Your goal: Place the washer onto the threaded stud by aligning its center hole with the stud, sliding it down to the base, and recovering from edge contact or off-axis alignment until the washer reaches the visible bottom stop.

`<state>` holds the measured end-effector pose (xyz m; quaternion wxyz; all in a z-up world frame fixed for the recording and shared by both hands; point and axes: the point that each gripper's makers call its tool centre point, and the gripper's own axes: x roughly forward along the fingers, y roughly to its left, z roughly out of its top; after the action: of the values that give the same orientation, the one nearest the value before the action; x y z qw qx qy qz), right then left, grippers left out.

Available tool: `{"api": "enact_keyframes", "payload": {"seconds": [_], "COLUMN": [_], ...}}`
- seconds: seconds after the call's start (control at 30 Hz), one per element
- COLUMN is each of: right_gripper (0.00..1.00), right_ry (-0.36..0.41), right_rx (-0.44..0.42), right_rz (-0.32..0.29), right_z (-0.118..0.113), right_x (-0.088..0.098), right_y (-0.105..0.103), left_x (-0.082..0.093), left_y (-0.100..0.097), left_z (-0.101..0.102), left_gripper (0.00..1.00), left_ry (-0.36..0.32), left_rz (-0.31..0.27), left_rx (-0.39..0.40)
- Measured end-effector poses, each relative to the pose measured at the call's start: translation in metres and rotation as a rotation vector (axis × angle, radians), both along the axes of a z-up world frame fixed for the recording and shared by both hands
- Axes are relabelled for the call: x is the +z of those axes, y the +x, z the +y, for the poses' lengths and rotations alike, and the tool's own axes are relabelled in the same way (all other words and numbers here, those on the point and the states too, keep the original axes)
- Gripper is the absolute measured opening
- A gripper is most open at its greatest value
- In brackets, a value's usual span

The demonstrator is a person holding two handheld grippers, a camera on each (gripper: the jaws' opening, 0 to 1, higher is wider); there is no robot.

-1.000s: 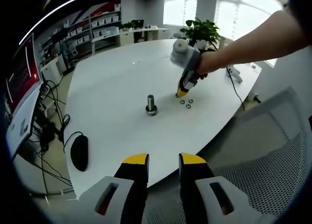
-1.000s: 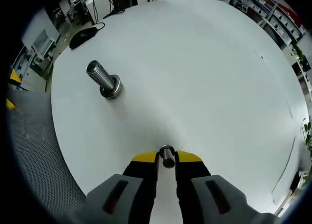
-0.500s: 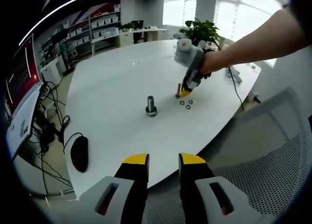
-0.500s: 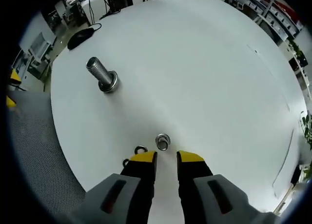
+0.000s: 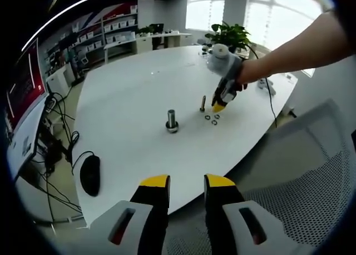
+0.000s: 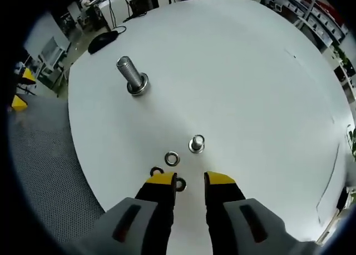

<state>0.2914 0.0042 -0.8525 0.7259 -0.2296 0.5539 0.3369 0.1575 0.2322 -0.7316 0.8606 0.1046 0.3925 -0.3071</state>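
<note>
On the white worktop, just ahead of the right gripper with its jaws apart and empty, a flat washer lies beside a small upright bolt, well apart from the large threaded stud. Picking the thin washer off the smooth top could slide it away or knock the small bolt over; the left gripper hangs off the edge, jaws parted and empty.

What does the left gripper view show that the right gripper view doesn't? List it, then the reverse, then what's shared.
Left gripper view: a person's forearm with the right gripper, and a potted plant. Right gripper view: thread ridges on the large stud and a flat washer beside the small stud. Shared: the white table, both studs, the mouse.
</note>
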Motion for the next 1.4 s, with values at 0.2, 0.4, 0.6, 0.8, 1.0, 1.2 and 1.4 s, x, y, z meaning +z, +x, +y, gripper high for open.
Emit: {"api": "enact_keyframes", "payload": {"seconds": [0.2, 0.4, 0.6, 0.8, 1.0, 1.2, 1.4], "right_gripper": [0.23, 0.24, 0.24, 0.23, 0.19, 0.19, 0.19], "right_ry": [-0.012, -0.008, -0.018, -0.015, -0.056, -0.079, -0.113], "right_rx": [0.027, 0.017, 0.032, 0.033, 0.097, 0.144, 0.166], "right_rz": [0.018, 0.000, -0.001, 0.006, -0.007, 0.001, 0.021], "right_z": [-0.002, -0.004, -0.003, 0.001, -0.002, -0.002, -0.001], "right_x": [-0.006, -0.007, -0.009, -0.014, -0.016, -0.016, -0.017], "right_y": [-0.015, -0.015, -0.015, -0.016, -0.016, -0.015, -0.015], "left_x": [0.001, 0.001, 0.001, 0.000, 0.000, 0.000, 0.000], "left_y": [0.000, 0.000, 0.000, 0.000, 0.000, 0.000, -0.001], "left_z": [0.000, 0.000, 0.000, 0.000, 0.000, -0.001, -0.001], "left_gripper": [0.22, 0.22, 0.22, 0.22, 0.22, 0.22, 0.21], "left_ry": [-0.001, -0.003, -0.002, -0.002, -0.005, -0.006, -0.006], "left_rz": [-0.002, -0.004, -0.003, -0.001, 0.002, 0.002, 0.002], "left_rx": [0.000, 0.000, -0.003, -0.006, -0.008, -0.013, -0.015]}}
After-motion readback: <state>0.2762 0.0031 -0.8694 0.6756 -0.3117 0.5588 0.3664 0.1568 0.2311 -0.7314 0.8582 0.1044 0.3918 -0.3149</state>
